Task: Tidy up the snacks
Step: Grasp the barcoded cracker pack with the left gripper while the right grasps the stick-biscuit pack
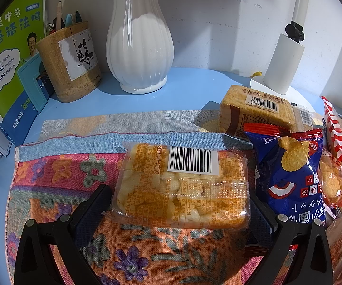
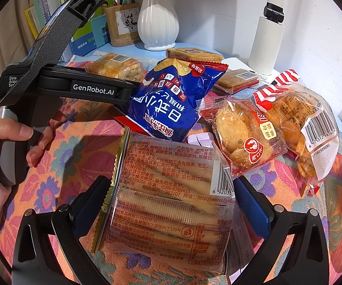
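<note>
My left gripper [image 1: 180, 204] is shut on a clear packet of yellow puffed rice snack [image 1: 183, 185], held over the flowered cloth [image 1: 59, 178]. My right gripper [image 2: 171, 201] is shut on a clear packet of biscuits [image 2: 168, 204] with red print. A blue crisp bag [image 1: 290, 175] stands right of the left gripper; it also shows in the right wrist view [image 2: 171, 99]. Two bags of round pastries [image 2: 244, 133] [image 2: 304, 130] lie right of it. A brown biscuit pack [image 1: 259, 109] lies behind.
A white vase [image 1: 140, 42], a wooden pen holder [image 1: 68, 61] and books [image 1: 7, 54] stand at the back of the blue table [image 1: 185, 87]. A white lamp base [image 1: 282, 64] stands at the back right. The left gripper's body [image 2: 59, 80] crosses the right wrist view.
</note>
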